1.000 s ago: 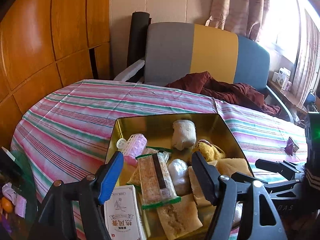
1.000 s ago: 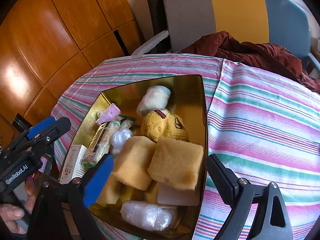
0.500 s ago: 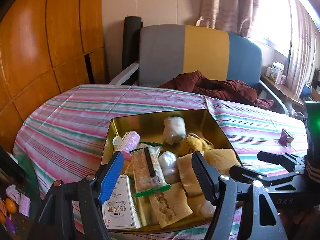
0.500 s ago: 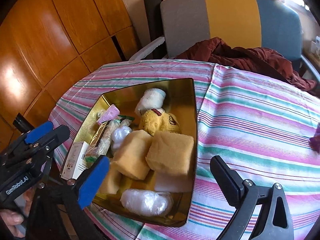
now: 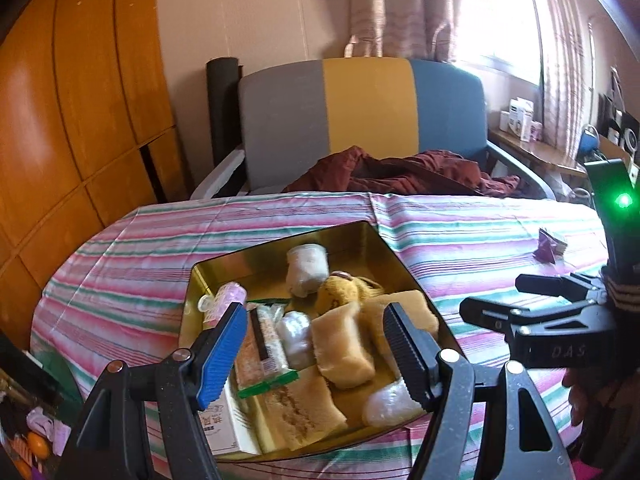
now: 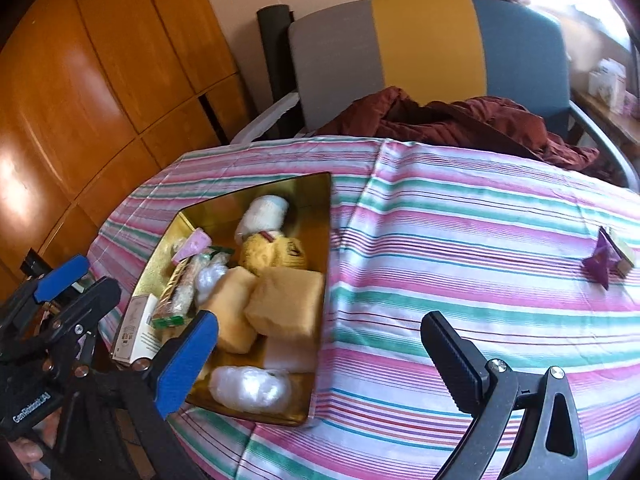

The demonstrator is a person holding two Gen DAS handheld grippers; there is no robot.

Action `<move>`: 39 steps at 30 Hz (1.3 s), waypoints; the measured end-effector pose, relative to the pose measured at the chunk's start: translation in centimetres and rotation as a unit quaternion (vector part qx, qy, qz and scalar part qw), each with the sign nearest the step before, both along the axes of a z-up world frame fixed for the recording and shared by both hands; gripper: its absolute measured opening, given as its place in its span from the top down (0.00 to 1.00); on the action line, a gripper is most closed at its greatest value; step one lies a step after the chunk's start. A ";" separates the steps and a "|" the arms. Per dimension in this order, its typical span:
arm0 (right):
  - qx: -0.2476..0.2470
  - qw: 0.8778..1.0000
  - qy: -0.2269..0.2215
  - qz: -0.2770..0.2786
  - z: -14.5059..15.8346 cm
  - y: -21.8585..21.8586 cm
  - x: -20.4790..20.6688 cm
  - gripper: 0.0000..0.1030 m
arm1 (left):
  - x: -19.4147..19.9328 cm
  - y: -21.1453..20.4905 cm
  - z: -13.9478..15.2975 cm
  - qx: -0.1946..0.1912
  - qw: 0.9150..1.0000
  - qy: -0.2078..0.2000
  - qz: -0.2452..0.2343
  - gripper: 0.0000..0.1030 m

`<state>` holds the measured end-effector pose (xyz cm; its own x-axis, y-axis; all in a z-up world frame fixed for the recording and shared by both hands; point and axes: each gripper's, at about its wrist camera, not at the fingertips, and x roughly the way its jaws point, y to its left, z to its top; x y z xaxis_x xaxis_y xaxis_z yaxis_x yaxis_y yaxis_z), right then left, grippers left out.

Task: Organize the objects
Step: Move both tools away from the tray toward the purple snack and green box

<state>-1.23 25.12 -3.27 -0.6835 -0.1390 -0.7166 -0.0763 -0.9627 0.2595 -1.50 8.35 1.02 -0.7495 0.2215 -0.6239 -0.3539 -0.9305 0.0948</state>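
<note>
A gold tin [image 5: 280, 252] [image 6: 326, 216] sits on the striped tablecloth near the table's front left edge. It holds yellow sponges [image 6: 286, 306] [image 5: 344, 350], a yellow plush toy [image 6: 276, 254], a white roll [image 5: 307, 268], a pink curler [image 5: 224, 298], wrapped snack bars [image 5: 266, 344], a white box [image 6: 134, 326] and clear-wrapped lumps [image 6: 250, 388]. My left gripper [image 5: 314, 350] is open and empty, above the tin's near end. My right gripper [image 6: 320, 356] is open and empty, over the tin's right rim. A small purple packet [image 6: 600, 262] [image 5: 550, 244] lies alone on the cloth at far right.
A grey, yellow and blue chair [image 6: 428, 52] with a maroon cloth [image 6: 440, 120] stands behind the table. Wooden panels [image 6: 80, 80] line the left wall. A side shelf with boxes [image 5: 520, 120] stands by the window. A glass surface with small items [image 5: 32, 436] lies low left.
Both grippers have pulled back and risen from the tin, still open and empty. The purple packet has come into the right wrist view. The tin's contents have not moved.
</note>
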 end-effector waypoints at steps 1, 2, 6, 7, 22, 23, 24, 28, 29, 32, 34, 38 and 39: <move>0.000 1.000 0.000 -0.006 0.0 0.5 0.2 0.01 | 0.1 0.3 0.0 -0.002 1.000 0.000 -0.004 0.31; -0.001 1.000 -0.001 -0.010 -0.1 1.0 0.3 0.01 | 0.2 0.7 0.1 -0.005 1.000 0.001 -0.009 0.31; -0.003 0.999 -0.003 -0.033 -0.4 3.1 1.1 0.01 | 0.5 1.8 0.0 -0.013 1.000 0.002 -0.024 0.31; -0.002 0.999 -0.005 -0.039 -0.5 3.7 1.2 0.01 | 0.6 2.2 0.0 -0.016 0.999 0.002 -0.028 0.31; -0.010 0.984 -0.060 -0.166 -2.8 16.1 4.7 0.01 | 0.1 8.4 -1.0 -0.011 0.993 -0.037 -0.114 0.31; -0.008 0.981 -0.066 -0.181 -2.9 17.5 5.1 0.01 | 0.0 8.8 -1.1 -0.006 0.992 -0.044 -0.120 0.31; -0.006 0.979 -0.070 -0.193 -3.0 18.6 5.5 0.01 | -0.1 9.3 -1.3 0.000 0.991 -0.052 -0.127 0.31; 0.007 0.967 -0.087 -0.240 -3.3 23.0 6.6 0.01 | -0.4 11.1 -2.0 0.007 0.986 -0.078 -0.144 0.31; 0.008 0.964 -0.090 -0.249 -3.3 24.0 6.8 0.01 | -0.5 11.6 -2.1 0.009 0.985 -0.085 -0.150 0.31; 0.012 0.956 -0.094 -0.278 -3.5 27.2 6.9 0.01 | -0.5 13.3 -2.7 0.008 0.980 -0.100 -0.171 0.31; 0.012 0.951 -0.099 -0.291 -3.8 28.9 6.6 0.01 | -0.5 14.1 -3.0 0.005 0.978 -0.105 -0.183 0.31; -0.011 0.949 -0.100 -0.297 -4.5 31.5 5.4 0.01 | -0.6 16.5 -4.0 -0.007 0.972 -0.120 -0.201 0.31; -0.012 0.949 -0.099 -0.299 -4.6 31.9 5.1 0.01 | -0.6 16.9 -4.2 -0.009 0.971 -0.123 -0.204 0.31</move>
